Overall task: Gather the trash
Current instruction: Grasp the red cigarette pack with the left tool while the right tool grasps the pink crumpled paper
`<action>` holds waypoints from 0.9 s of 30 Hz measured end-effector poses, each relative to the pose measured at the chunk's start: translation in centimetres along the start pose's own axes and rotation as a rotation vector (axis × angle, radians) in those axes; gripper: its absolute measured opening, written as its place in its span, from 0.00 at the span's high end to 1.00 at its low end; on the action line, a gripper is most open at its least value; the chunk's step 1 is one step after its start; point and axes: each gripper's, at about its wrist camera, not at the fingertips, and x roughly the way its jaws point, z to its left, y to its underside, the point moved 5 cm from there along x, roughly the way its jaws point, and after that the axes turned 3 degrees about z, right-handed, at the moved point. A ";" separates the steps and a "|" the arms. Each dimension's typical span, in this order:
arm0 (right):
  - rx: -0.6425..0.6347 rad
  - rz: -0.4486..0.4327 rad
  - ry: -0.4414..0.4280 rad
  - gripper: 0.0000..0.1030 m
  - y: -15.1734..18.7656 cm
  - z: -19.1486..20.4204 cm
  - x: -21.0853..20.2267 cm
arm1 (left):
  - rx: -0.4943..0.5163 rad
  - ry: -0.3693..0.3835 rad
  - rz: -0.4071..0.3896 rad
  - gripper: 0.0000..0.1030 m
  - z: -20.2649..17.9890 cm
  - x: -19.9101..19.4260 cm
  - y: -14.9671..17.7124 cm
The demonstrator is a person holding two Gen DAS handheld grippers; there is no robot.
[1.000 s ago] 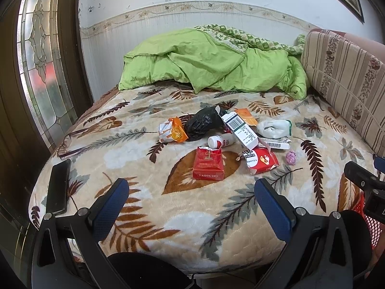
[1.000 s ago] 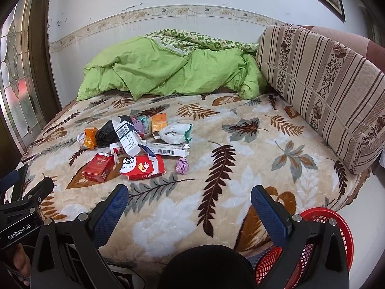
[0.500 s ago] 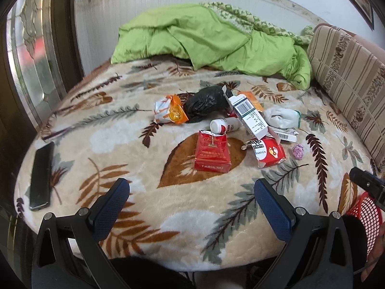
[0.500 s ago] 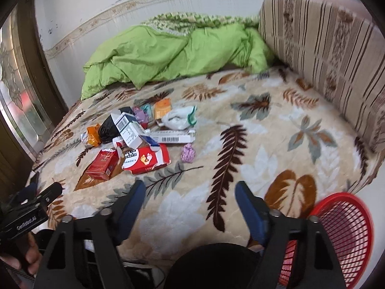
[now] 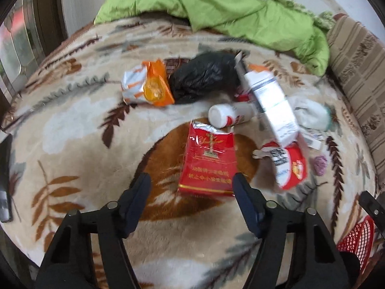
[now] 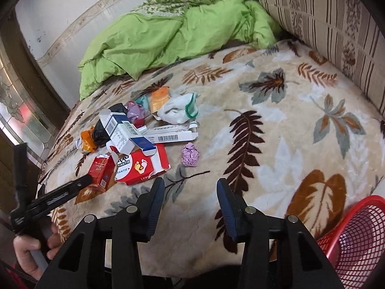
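1. The trash lies in one loose heap on a bed point(image 6: 276, 144) covered by a leaf-print blanket, toward its left half as the right wrist camera sees it.
2. The left gripper point(image 5: 191, 185) has just been narrowing its fingers. They now straddle the near end of a red cigarette pack point(image 5: 208, 161). The right-hand finger sits just beside the pack's corner, the left-hand finger stands clear of it, and the pads do not yet press on it.
3. The right gripper point(image 6: 190, 192) has also just been narrowing. Its fingers are apart over bare blanket with nothing between them.
4. A crumpled purple wad point(image 6: 190, 155) lies beyond the right gripper's tips, apart from the heap.
5. Beyond the pack, in the left wrist view: a small white bottle point(image 5: 228, 115) on its side, a black plastic bag point(image 5: 204, 77), and an orange-and-white wrapper point(image 5: 146, 86).
6. A white carton point(image 5: 272, 106) leans across a red-and-white box point(image 5: 291, 166).
7. A red mesh basket point(image 6: 356, 240) stands off the bed's near right corner.
8. A hand point(image 6: 31, 250) grips the left tool's handle.
9. A green quilt point(image 6: 173, 38) is bunched at the far end of the bed.
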 end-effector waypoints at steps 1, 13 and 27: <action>0.006 0.007 -0.003 0.53 -0.2 -0.1 0.3 | 0.002 -0.004 0.005 0.33 0.0 0.5 -0.1; 0.055 0.100 -0.032 0.53 -3.6 0.4 6.4 | 0.044 -0.010 -0.060 0.44 -0.1 0.9 -1.4; 0.117 0.154 0.014 0.75 -4.3 -0.2 10.4 | 0.054 0.061 -0.054 0.30 -1.0 0.8 -0.8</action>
